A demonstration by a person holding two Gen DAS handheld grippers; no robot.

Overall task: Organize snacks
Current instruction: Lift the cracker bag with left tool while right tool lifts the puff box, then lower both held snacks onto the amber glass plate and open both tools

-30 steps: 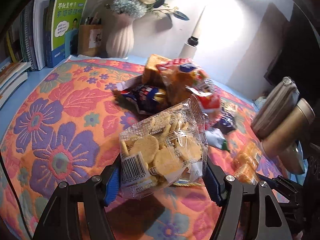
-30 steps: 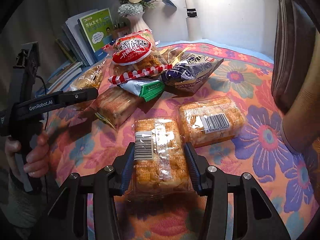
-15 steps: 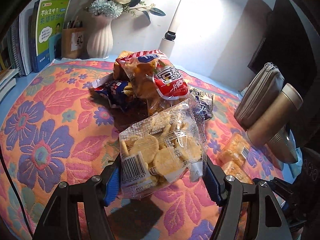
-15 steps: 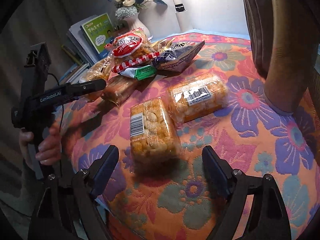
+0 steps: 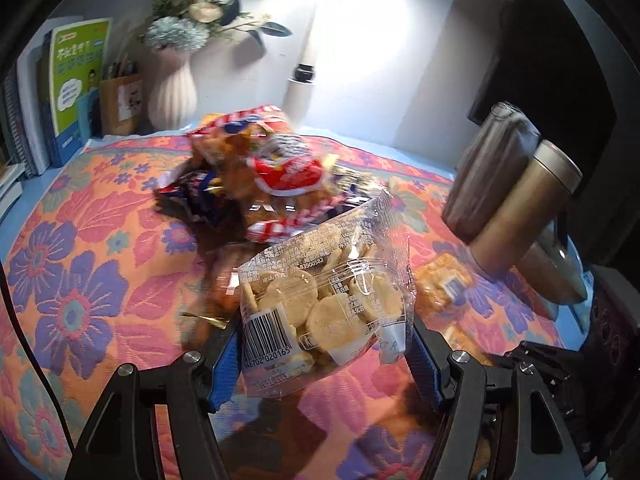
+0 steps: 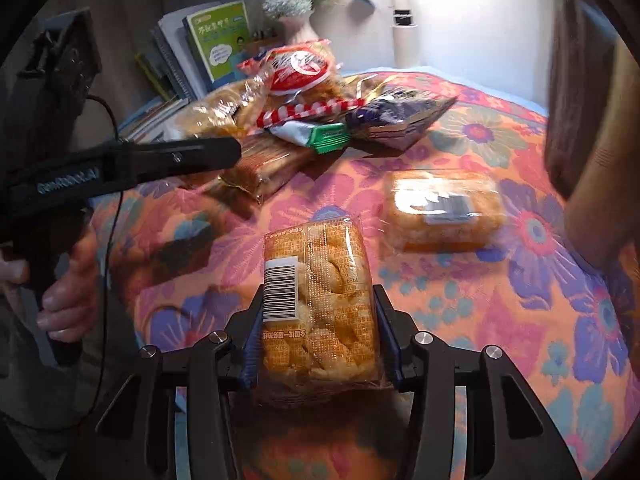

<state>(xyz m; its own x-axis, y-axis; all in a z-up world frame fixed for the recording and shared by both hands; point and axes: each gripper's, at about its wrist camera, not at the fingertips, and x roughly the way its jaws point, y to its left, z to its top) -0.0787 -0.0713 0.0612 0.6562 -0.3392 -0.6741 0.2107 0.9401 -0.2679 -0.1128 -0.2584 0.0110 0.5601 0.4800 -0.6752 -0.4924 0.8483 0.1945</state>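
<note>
gripping cracker bag (image 5: 326, 308) in left tongs (image 5: 326, 354), right tongs (image 6: 318, 344) clamping orange pack (image 6: 320, 304)

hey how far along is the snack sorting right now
Early on. One orange cracker pack lies set apart on the cloth. In hand: the left claw grips a clear bag of round biscuits; the right claw grips another orange pack. The mixed snack pile remains unsorted.

readable stuff: the cracker bag (image 5: 324, 300) barcode shows "02 020165", with "83900582" printed higher up on it. the black gripper handle (image 6: 120, 172) left of the orange snack pack (image 6: 320, 304) says "GenRobot.AI". green book (image 6: 220, 40) title too blurry
</note>
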